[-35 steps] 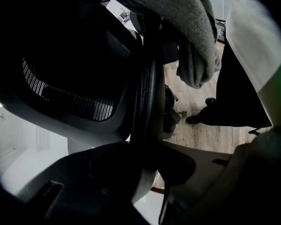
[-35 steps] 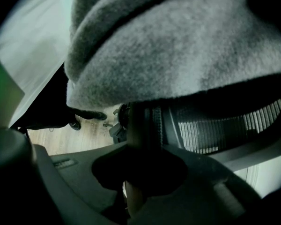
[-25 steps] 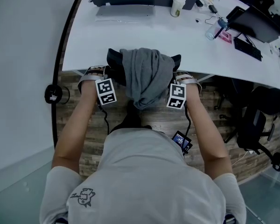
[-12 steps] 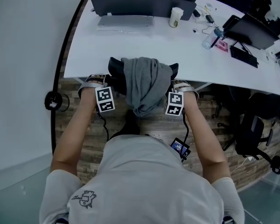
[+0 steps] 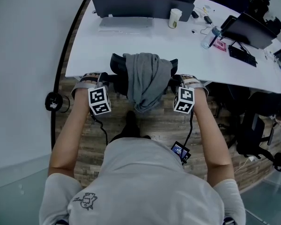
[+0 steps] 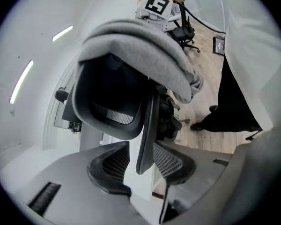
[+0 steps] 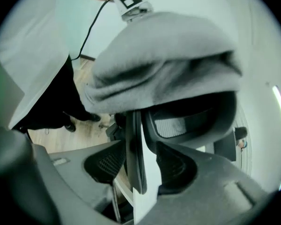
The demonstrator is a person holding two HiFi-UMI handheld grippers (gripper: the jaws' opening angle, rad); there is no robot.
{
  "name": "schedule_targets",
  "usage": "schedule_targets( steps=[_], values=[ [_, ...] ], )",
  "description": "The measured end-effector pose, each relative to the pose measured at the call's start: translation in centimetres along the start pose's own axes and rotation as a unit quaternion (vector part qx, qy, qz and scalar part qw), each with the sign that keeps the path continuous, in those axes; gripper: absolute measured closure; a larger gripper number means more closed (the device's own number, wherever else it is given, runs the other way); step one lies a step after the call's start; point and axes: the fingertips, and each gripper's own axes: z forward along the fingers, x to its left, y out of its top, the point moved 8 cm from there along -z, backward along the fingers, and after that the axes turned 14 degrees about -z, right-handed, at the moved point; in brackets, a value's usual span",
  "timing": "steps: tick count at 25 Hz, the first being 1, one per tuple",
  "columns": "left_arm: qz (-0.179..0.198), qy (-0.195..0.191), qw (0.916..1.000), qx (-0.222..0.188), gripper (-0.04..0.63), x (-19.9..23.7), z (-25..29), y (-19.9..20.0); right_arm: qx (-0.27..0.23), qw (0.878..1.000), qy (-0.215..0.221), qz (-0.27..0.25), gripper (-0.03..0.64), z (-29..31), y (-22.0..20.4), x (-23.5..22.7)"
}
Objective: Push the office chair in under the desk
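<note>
The black office chair [image 5: 117, 65] stands with its seat under the white desk [image 5: 178, 48], a grey garment [image 5: 145, 78] draped over its backrest. My left gripper [image 5: 105, 78] is at the backrest's left side and my right gripper [image 5: 175, 78] at its right side. In the left gripper view the backrest's edge [image 6: 147, 125] stands between the jaws of the left gripper [image 6: 143, 161], with a gap beside it. In the right gripper view the right gripper [image 7: 140, 165] is opening, and the backrest's edge [image 7: 135, 149] stands loose between its pads.
A monitor [image 5: 143, 6], keyboard [image 5: 126, 21], paper cup [image 5: 174, 18] and bottle [image 5: 208, 37] are on the desk. A second black office chair [image 5: 255, 130] stands at the right. A white wall runs along the left. A small device [image 5: 180, 150] hangs at the person's waist.
Both marker cubes have moved outward, away from the backrest's sides, and slightly back toward the person. The chair stays under the desk edge.
</note>
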Motion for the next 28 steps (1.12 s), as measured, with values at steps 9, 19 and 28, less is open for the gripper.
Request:
schedule_targets(
  steps=[9,19,28],
  values=[
    [-0.237,0.004,0.9554,-0.176,0.442,0.2,-8.3,2.2,-0.105,0.975,-0.091,0.171,0.419,-8.0,2.3,-0.7],
    [-0.398,-0.026,0.8538,-0.334,0.597,-0.7,-13.8,4.4,-0.216,0.911,-0.194,0.292,0.614,-14.5,4.6,-0.1],
    [-0.405,-0.017,0.8426,-0.354,0.597,-2.0,-17.4,3.6,-0.288,0.866,-0.231,0.338,0.614,-18.8,5.0,0.7]
  ],
)
